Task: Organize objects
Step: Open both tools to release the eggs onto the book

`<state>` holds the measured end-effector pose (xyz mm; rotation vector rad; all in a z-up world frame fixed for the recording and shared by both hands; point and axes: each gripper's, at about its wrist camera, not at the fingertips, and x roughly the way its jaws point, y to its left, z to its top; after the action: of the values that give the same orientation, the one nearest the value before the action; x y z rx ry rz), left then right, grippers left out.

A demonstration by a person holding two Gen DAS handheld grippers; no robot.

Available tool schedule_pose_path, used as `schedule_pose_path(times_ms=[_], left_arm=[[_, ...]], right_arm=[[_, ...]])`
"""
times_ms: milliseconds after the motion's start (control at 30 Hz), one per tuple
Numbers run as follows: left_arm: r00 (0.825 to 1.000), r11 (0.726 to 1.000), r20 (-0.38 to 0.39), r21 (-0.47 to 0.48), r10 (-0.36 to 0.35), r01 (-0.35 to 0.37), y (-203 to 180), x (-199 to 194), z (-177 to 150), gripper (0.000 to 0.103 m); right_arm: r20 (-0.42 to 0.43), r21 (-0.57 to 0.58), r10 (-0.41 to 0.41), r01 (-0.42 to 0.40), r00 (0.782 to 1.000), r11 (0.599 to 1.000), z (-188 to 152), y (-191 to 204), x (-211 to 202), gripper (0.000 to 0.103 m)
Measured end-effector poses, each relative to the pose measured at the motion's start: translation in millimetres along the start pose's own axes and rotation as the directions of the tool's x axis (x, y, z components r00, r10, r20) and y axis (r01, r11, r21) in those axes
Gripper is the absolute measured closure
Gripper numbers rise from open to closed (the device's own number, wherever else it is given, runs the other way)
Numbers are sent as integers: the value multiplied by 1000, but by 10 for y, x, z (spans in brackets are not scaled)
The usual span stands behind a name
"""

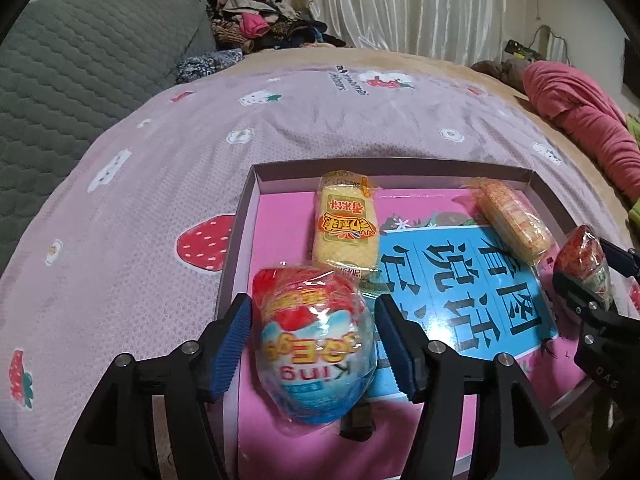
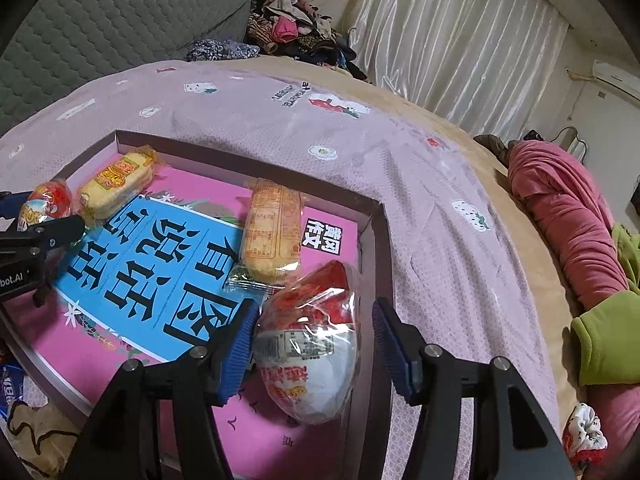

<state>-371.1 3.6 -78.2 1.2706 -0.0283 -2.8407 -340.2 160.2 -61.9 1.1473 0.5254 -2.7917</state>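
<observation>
A shallow box (image 1: 256, 172) with a pink and blue printed floor lies on the bed; it also shows in the right wrist view (image 2: 376, 216). Two yellow wafer packs lie in it: one (image 1: 346, 226) (image 2: 116, 184) and another (image 1: 514, 220) (image 2: 272, 230). My left gripper (image 1: 312, 344) is open around a wrapped red, white and blue egg (image 1: 316, 350) resting at the box's near left. My right gripper (image 2: 314, 350) is open around a second wrapped egg (image 2: 310, 354) at the box's right corner. Each gripper and egg shows in the other view, at the right edge (image 1: 586, 264) and at the left edge (image 2: 48, 202).
The box sits on a lilac strawberry-print quilt (image 1: 160, 184). A grey quilted headboard (image 1: 80, 60) and a clothes pile (image 1: 256, 20) are behind. A rolled pink blanket (image 2: 568, 216) and green cloth (image 2: 604, 340) lie to the right. Curtains (image 2: 452, 40) hang at the back.
</observation>
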Motion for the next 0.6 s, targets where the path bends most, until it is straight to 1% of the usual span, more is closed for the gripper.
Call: schedule_pose_path(times_ms=[33, 100, 167, 300, 400, 433, 533, 600], left_arm=[[1000, 1000, 1, 3, 1, -1, 2, -6, 0, 33], [1000, 1000, 7, 10, 7, -7, 3, -27, 4, 31], [1000, 1000, 3, 12, 7, -7, 12, -44, 4, 29], [1000, 1000, -10, 9, 4, -4, 36, -67, 12, 27], [1000, 1000, -19, -2, -15, 15, 63, -108, 10, 27], [1000, 1000, -19, -4, -18, 18, 70, -124, 12, 27], [1000, 1000, -4, -2, 4, -4, 86, -199, 18, 26], [1000, 1000, 8, -4, 0, 0, 109, -272, 26, 26]], right_arm=[[-1, 0, 1, -1, 1000, 1000, 0, 0, -2, 42], [-5, -1, -5, 5, 1000, 1000, 2, -3, -10, 39], [2, 1, -5, 5, 1000, 1000, 3, -11, -36, 39], [15, 12, -2, 2, 1000, 1000, 17, -40, -92, 38], [26, 14, -8, 8, 1000, 1000, 21, -54, -142, 32], [30, 14, -10, 9, 1000, 1000, 24, -56, -154, 31], [43, 21, -13, 12, 999, 1000, 33, -67, -210, 31], [55, 27, -14, 13, 998, 1000, 39, -79, -270, 30]])
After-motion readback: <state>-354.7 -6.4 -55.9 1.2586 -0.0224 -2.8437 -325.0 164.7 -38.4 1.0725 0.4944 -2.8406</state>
